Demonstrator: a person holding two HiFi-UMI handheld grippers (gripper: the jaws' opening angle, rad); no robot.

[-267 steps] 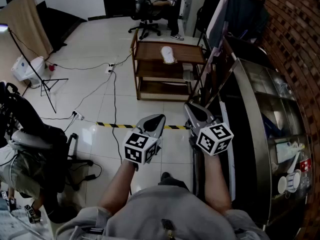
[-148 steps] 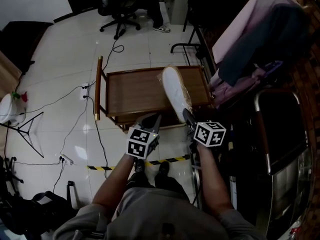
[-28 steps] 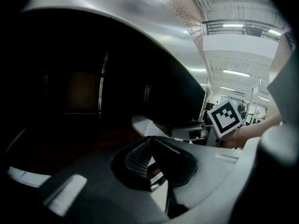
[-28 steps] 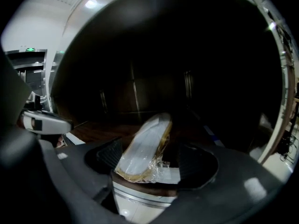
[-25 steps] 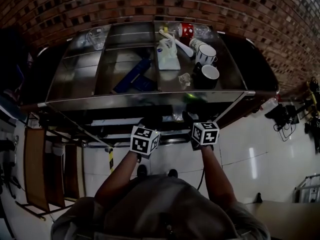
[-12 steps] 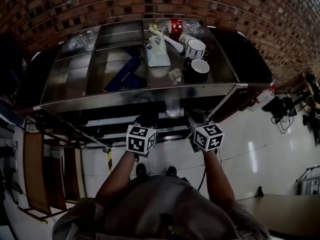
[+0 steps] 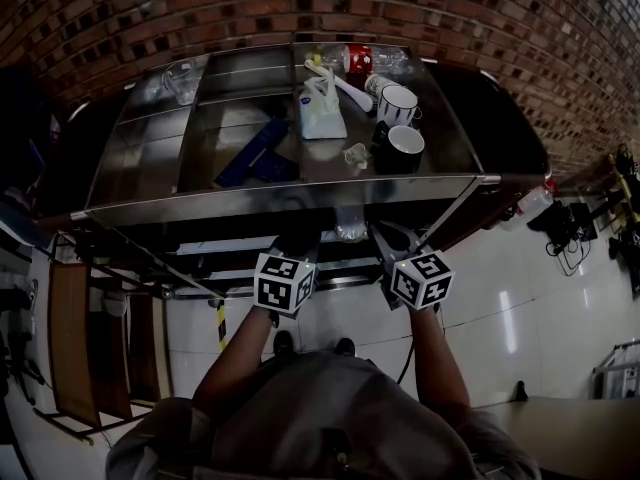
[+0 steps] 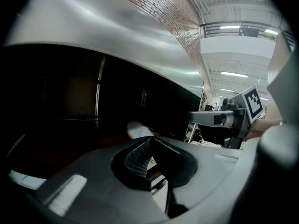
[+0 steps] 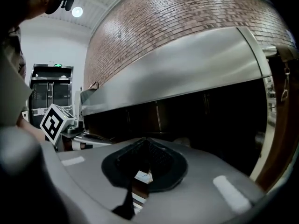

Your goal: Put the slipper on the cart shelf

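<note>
Apparently the slipper [image 8: 135, 129] already lies on the cart's lower shelf [image 8: 60, 146]. It shows as a pale oval in the dark space under the steel top, just beyond the tip of the left claw [image 8: 148, 143], with no pad pressing on it. That claw's jaws are together with nothing between them. The right claw [image 9: 145, 146] is likewise closed and empty, so neither is carrying anything.

Both are held side by side at the front edge of the cart [image 7: 300, 196], pointing into the shelf opening. That suits a low release, deep enough that the slipper sits back from the shelf's edge rather than hanging over it. The top is no place for it: a white mug [image 7: 398, 103], a black mug [image 7: 405, 146] and a pale plastic bottle [image 7: 322, 108] crowd its right half, toward the back edge by the brick wall [image 7: 300, 8].

Judging by this, the placing looks done. What remains is to draw both claws straight back without brushing the slipper.
</note>
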